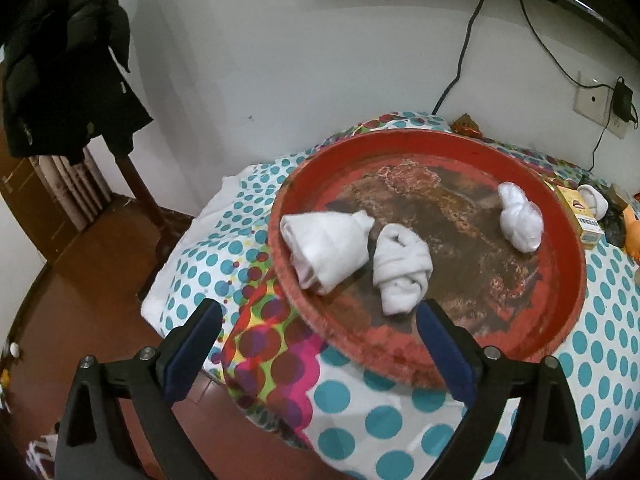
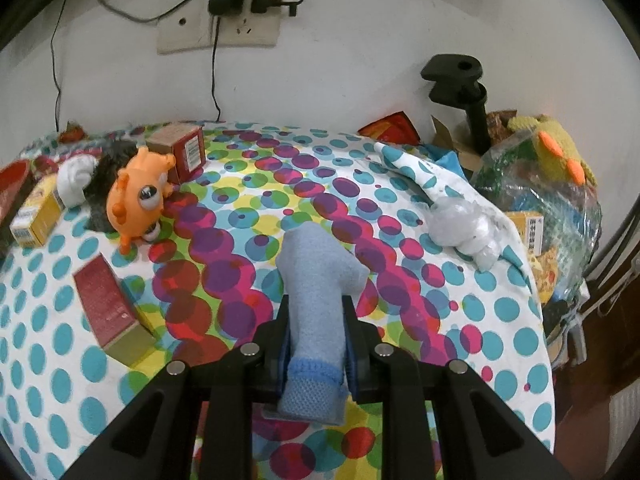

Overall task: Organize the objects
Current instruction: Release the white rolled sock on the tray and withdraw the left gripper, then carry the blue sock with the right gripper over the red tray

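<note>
Blue sock (image 2: pixel 316 304) — clamped in the right hand-held gripper (image 2: pixel 316 320); left hand-held gripper (image 1: pixel 316 320) gapes empty.

From my left wrist view, the dark jacket (image 1: pixel 60 60) runs off the top-left edge, and print on the yellow box (image 1: pixel 582 216) behind the red tray (image 1: pixel 400 356) rim is too small to read. On the right, the blue sock (image 2: pixel 314 312) hides its own lower end behind the gripper frame — the red tray (image 2: pixel 14 188) is barely a sliver at the left edge.
</note>
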`<state>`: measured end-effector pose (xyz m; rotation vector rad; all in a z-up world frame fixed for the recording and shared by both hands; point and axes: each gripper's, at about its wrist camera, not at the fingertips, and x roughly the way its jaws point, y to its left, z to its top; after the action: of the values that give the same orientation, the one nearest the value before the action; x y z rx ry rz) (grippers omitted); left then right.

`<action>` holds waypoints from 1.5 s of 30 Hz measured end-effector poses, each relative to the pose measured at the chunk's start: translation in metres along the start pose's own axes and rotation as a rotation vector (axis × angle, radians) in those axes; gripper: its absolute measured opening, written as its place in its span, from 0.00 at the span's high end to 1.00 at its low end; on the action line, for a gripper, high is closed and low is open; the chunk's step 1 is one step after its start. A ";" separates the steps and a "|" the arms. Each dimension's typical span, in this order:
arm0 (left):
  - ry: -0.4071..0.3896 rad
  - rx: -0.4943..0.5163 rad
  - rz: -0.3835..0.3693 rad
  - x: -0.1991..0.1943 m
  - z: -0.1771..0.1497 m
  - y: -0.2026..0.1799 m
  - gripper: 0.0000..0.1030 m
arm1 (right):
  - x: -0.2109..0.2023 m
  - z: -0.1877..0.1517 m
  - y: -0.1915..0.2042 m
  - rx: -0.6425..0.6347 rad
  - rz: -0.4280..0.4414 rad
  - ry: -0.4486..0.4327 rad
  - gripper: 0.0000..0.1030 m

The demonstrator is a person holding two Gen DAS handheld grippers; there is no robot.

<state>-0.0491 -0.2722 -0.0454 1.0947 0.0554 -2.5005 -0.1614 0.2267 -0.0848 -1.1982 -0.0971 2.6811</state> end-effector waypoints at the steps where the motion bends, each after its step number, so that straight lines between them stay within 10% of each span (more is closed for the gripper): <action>1: 0.002 -0.002 -0.005 0.000 -0.001 0.000 0.03 | -0.003 0.001 0.000 0.004 0.003 -0.004 0.79; 12: 0.012 -0.011 -0.013 0.004 0.000 0.006 0.03 | -0.059 0.021 0.047 -0.057 0.073 -0.085 0.79; 24: 0.025 -0.084 0.017 0.010 0.003 0.036 0.03 | -0.101 0.029 0.183 -0.222 0.298 -0.128 0.79; 45: 0.039 -0.145 0.030 0.019 0.006 0.064 0.03 | -0.106 0.007 0.356 -0.401 0.469 -0.070 0.79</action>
<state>-0.0399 -0.3389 -0.0467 1.0764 0.2264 -2.4064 -0.1540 -0.1430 -0.0532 -1.3774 -0.4336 3.2240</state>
